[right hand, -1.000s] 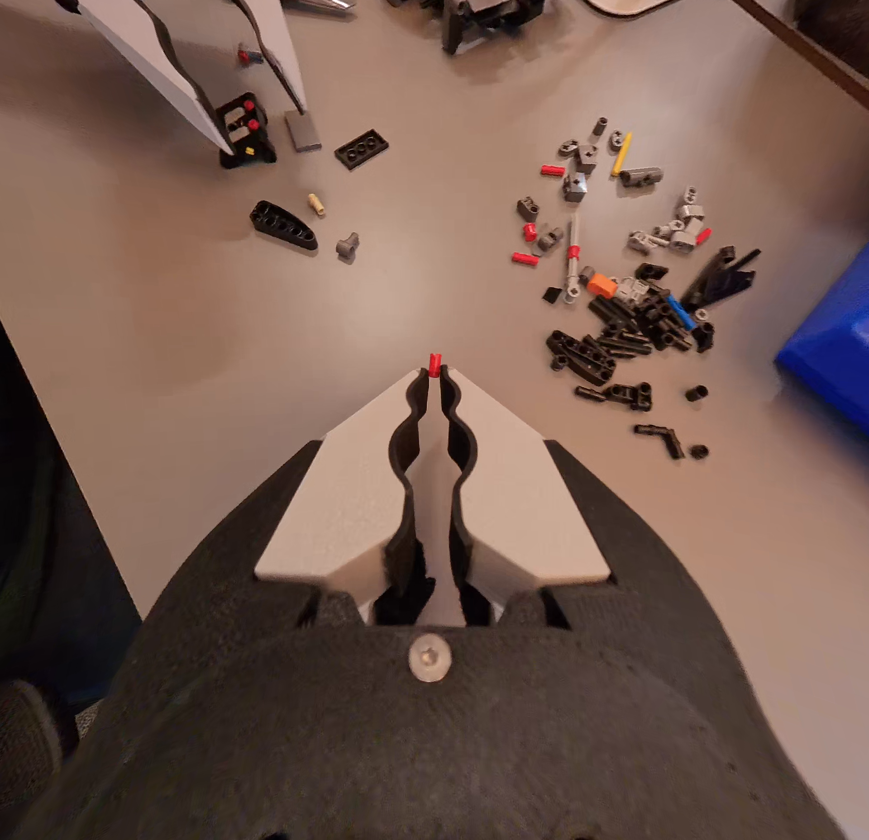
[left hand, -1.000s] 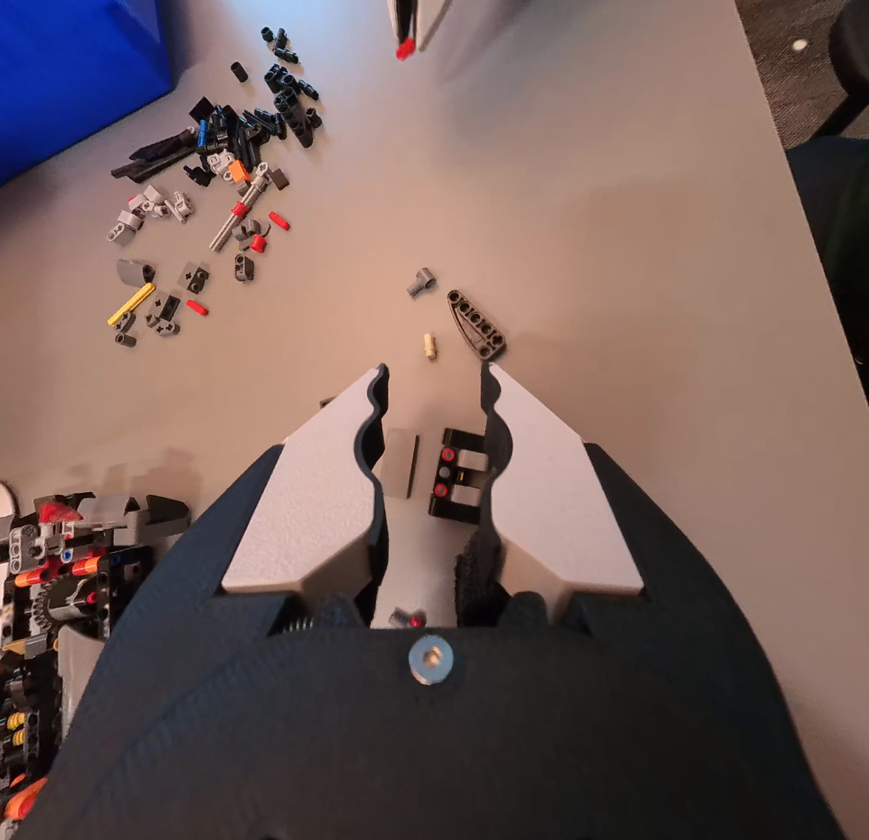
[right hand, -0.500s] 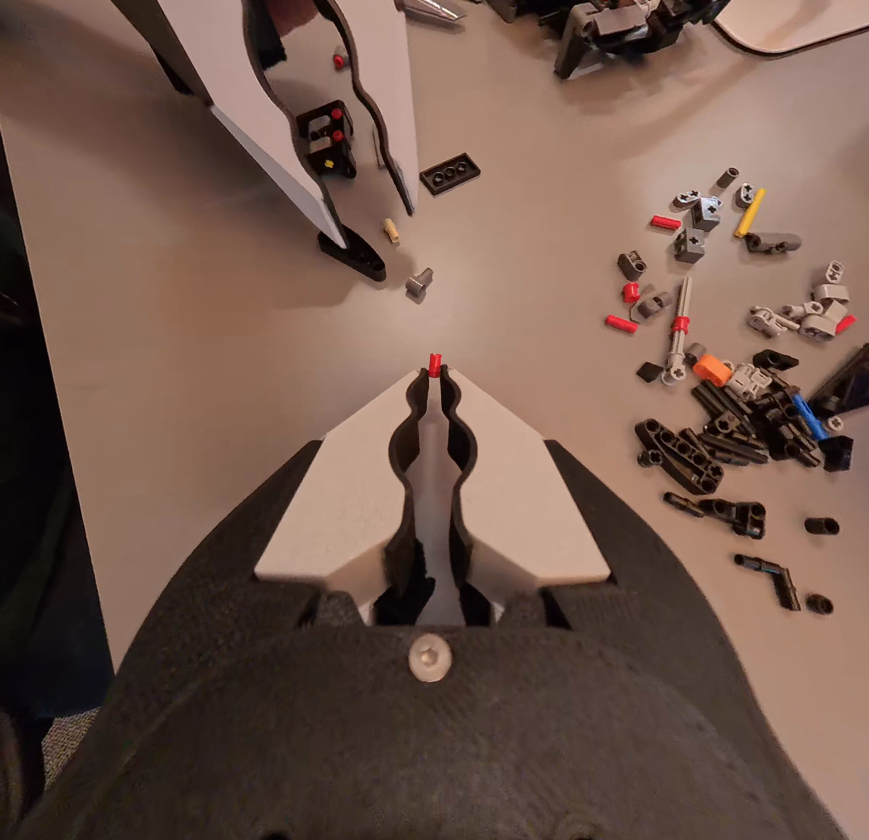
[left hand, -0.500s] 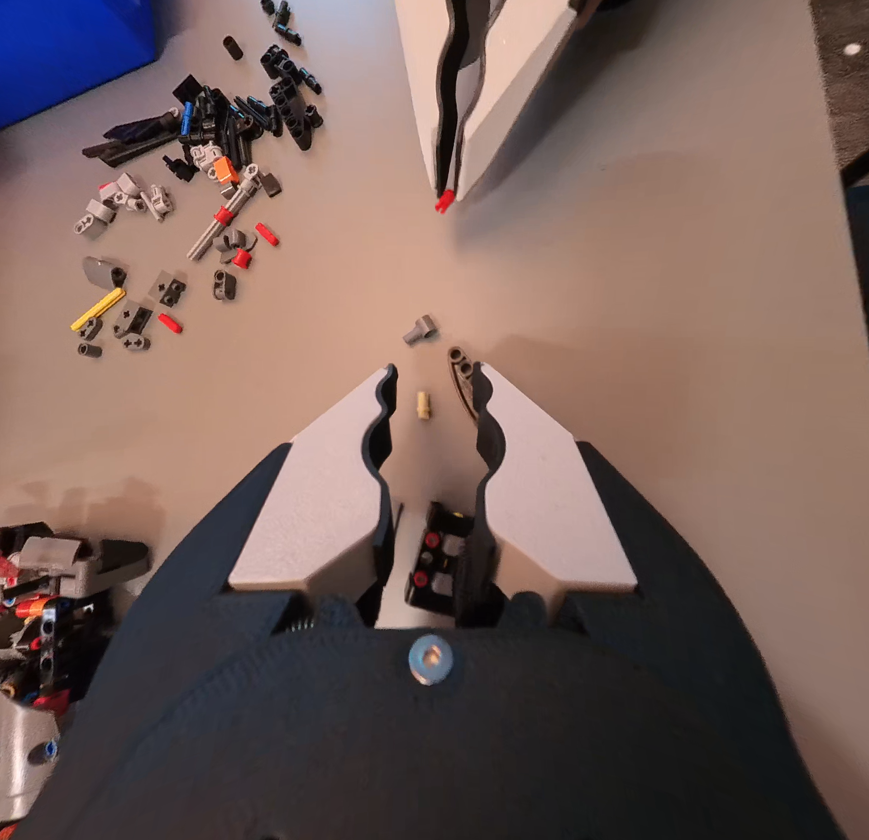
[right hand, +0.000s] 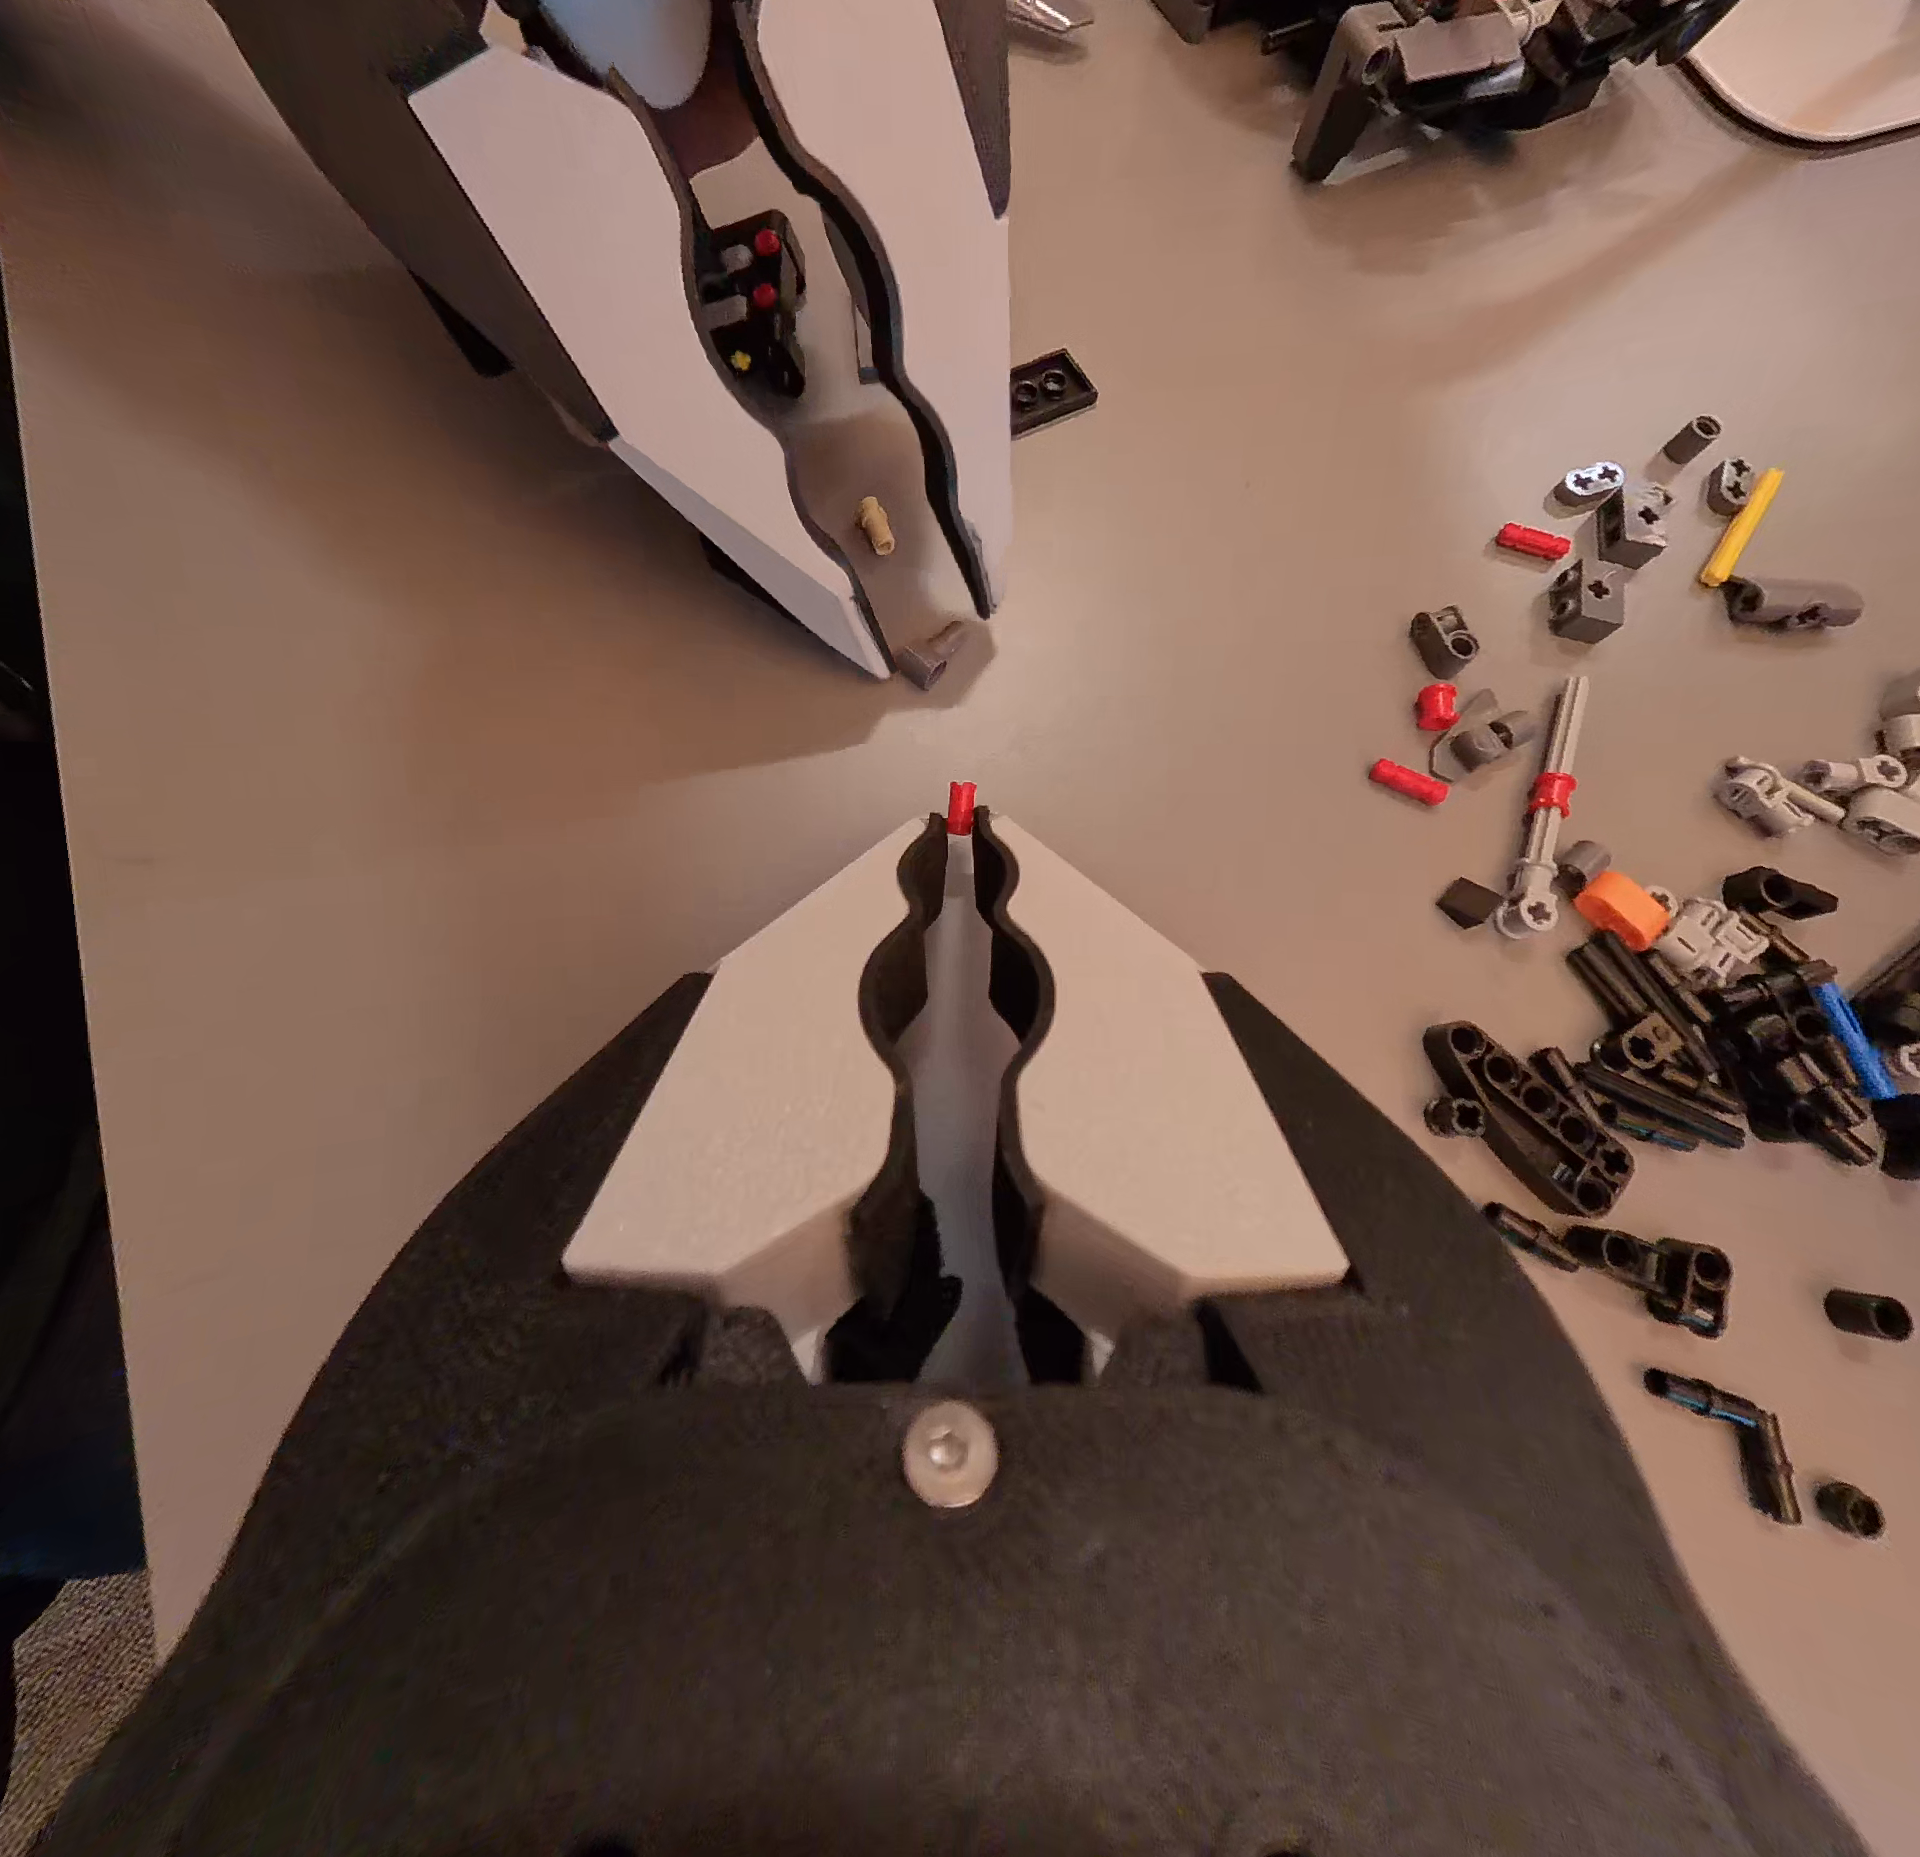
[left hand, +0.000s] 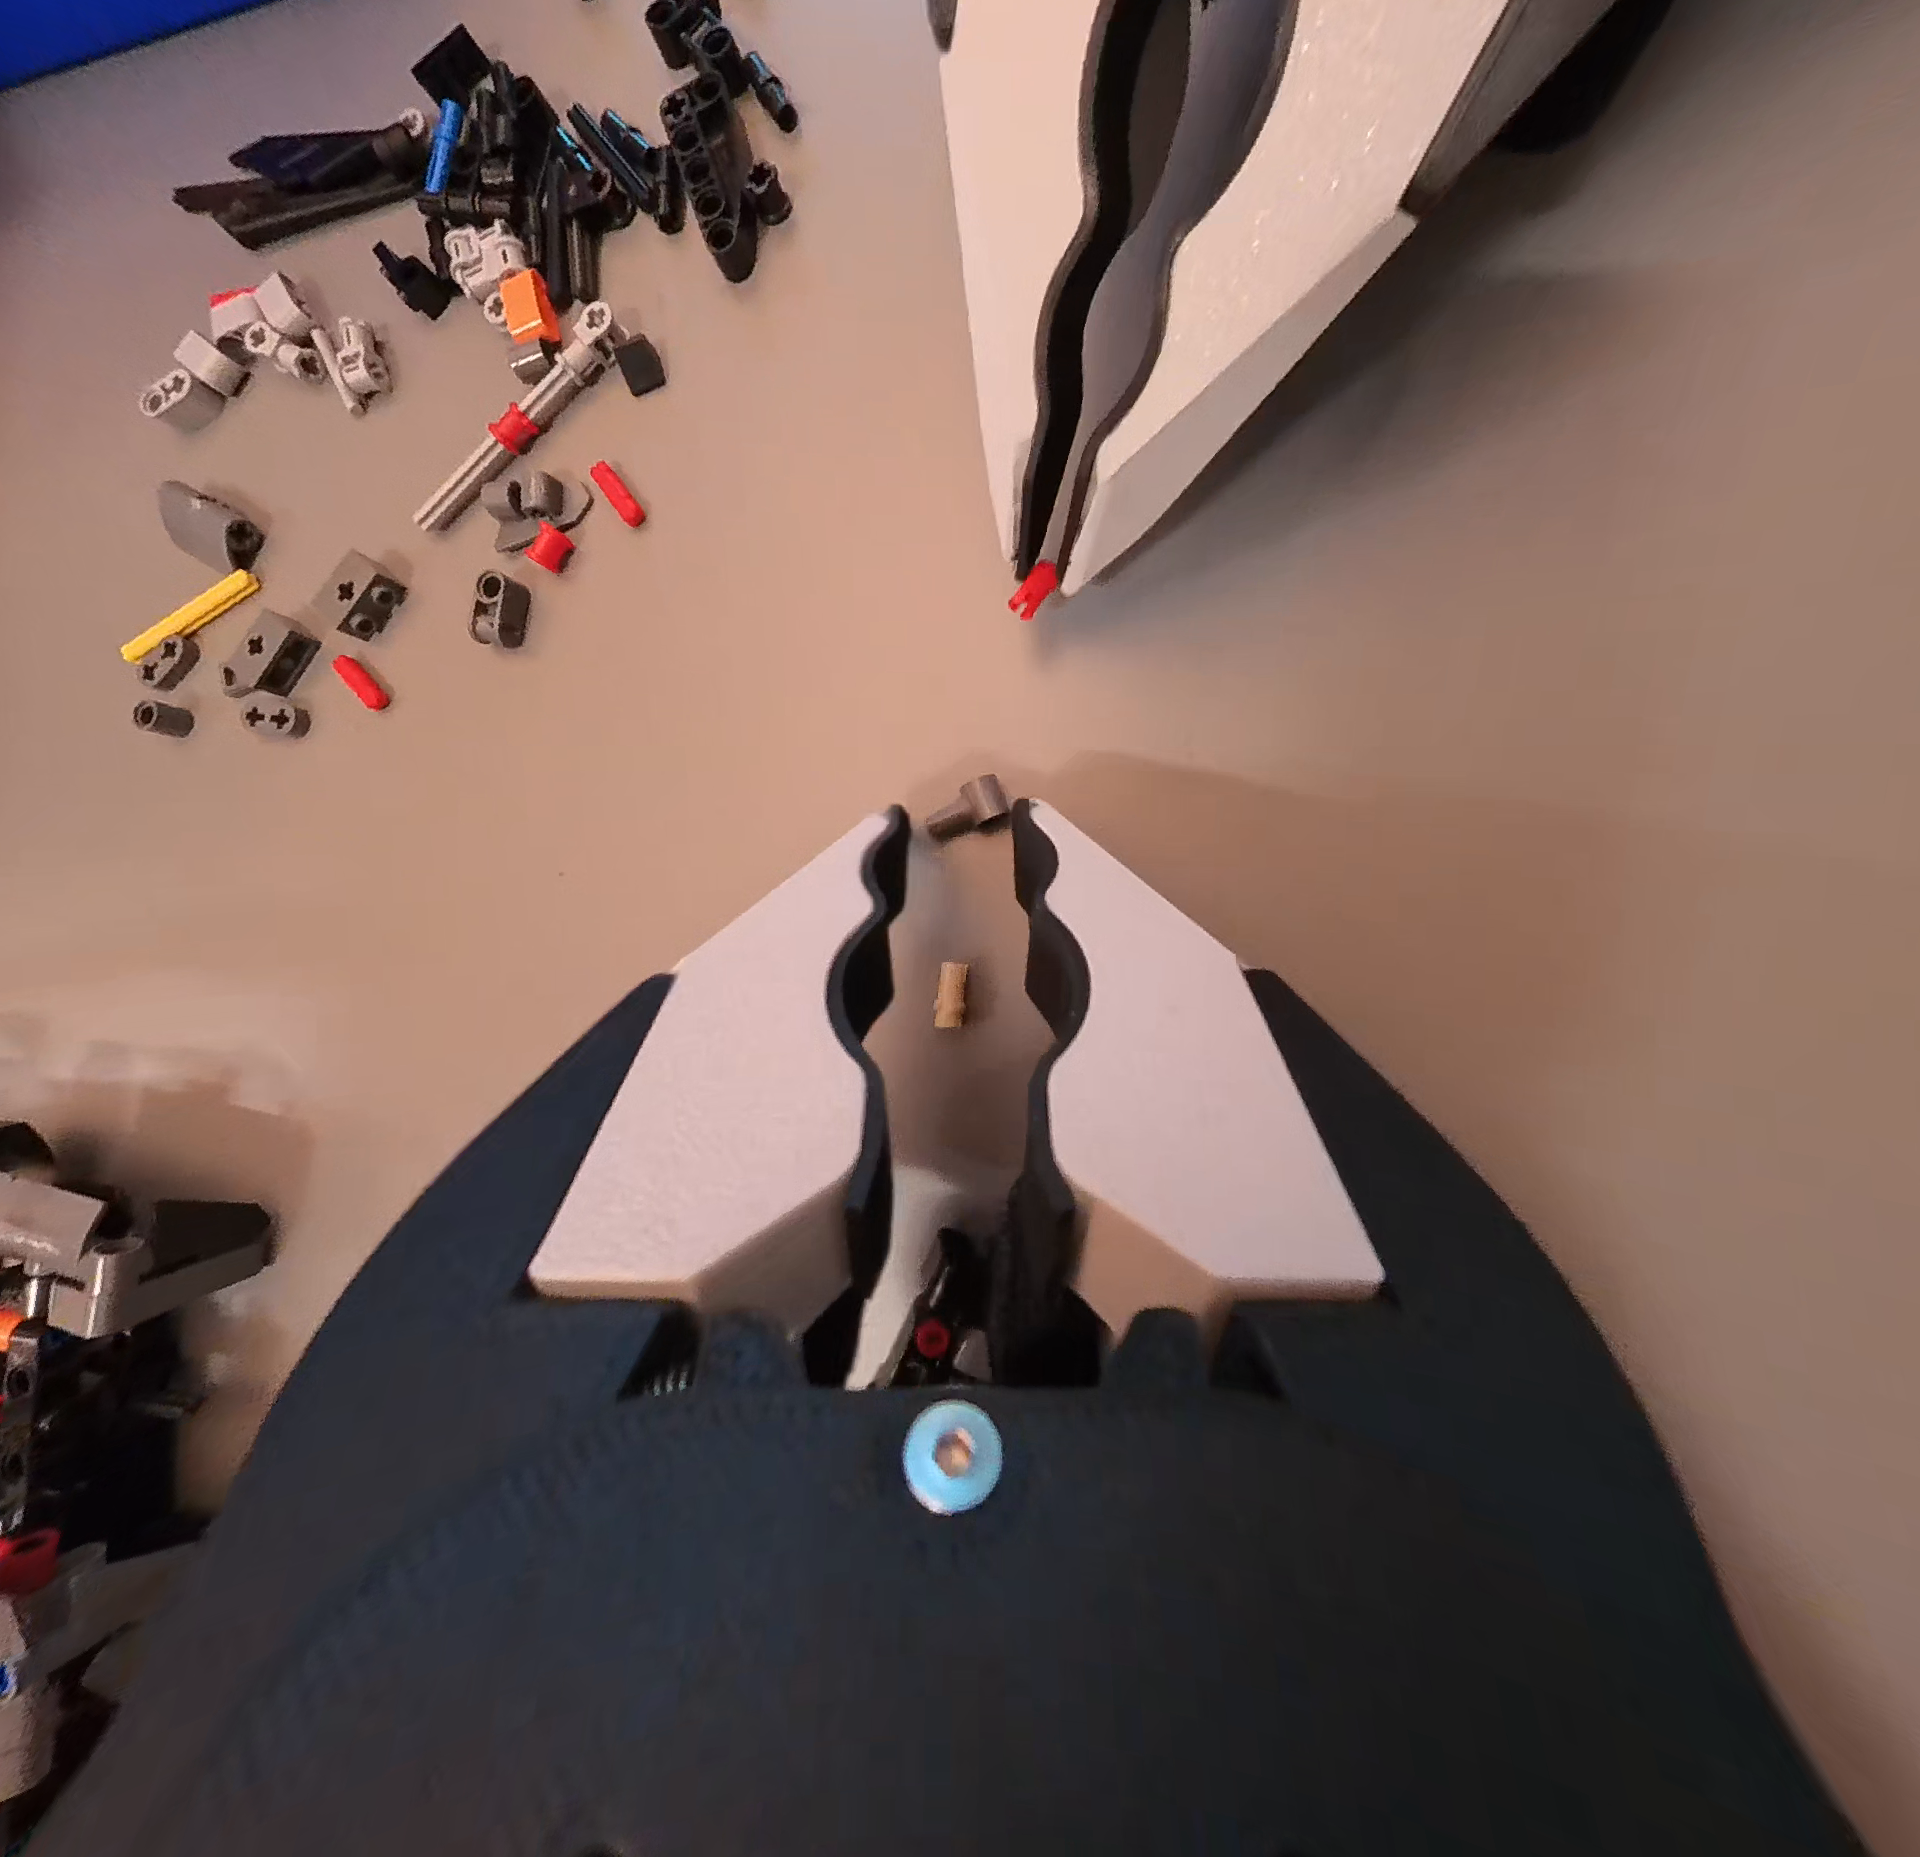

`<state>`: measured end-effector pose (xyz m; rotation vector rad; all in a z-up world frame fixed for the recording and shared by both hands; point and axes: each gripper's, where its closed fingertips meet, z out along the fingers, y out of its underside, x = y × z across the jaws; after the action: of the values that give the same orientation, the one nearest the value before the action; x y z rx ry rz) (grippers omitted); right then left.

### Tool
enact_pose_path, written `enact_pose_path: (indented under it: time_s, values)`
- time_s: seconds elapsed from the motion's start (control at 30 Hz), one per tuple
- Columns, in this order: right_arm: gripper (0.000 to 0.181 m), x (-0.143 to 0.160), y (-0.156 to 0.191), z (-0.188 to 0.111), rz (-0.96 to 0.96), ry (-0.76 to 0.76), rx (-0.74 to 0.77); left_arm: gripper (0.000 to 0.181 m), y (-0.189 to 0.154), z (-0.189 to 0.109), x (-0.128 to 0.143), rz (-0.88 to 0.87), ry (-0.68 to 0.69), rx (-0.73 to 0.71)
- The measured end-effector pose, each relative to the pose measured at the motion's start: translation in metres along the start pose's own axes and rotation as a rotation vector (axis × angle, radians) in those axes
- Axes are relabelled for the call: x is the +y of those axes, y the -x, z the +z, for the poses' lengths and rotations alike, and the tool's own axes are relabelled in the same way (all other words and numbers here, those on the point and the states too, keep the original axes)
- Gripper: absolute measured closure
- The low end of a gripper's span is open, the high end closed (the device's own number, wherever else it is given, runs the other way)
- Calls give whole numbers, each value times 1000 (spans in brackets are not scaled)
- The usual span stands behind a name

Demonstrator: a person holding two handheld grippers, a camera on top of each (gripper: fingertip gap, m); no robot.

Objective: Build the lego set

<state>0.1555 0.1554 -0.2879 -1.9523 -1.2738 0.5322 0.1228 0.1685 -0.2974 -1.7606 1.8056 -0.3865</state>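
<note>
Both grippers moved closer together. Left gripper (left hand: 956, 820) jaws narrowly open, straddling one tan pin (left hand: 952, 995), one grey connector (left hand: 968, 805) at tips. Right gripper (right hand: 961, 820) jaws pinch one red pin (right hand: 961, 808) above worktop (left hand: 1455, 768).

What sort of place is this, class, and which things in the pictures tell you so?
Probably an office or hobby workspace: a plain pale tabletop, a scatter of small loose black, grey and red building pieces, and a half-built grey-and-black model. Carpet floor shows past the table edge.
</note>
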Motion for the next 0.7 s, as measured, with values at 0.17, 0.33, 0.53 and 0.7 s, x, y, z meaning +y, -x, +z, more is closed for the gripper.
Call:
enact_pose_path:
  time_s: [0.17, 0.33, 0.53, 0.7]
  values:
    - [179, -1, 1, 3, -12, 4, -14, 166, -2, 1, -2, -5, -4, 3]
    - [179, -2, 2, 5, -18, 4, -22, 167, -3, 2, -3, 22, -19, 11]
    - [179, -2, 1, 4, -12, 0, -18, 167, -4, -4, -6, 75, -62, -37]
    - [179, -2, 4, 3, -13, 0, -18, 167, -9, -24, -7, 108, -111, -49]
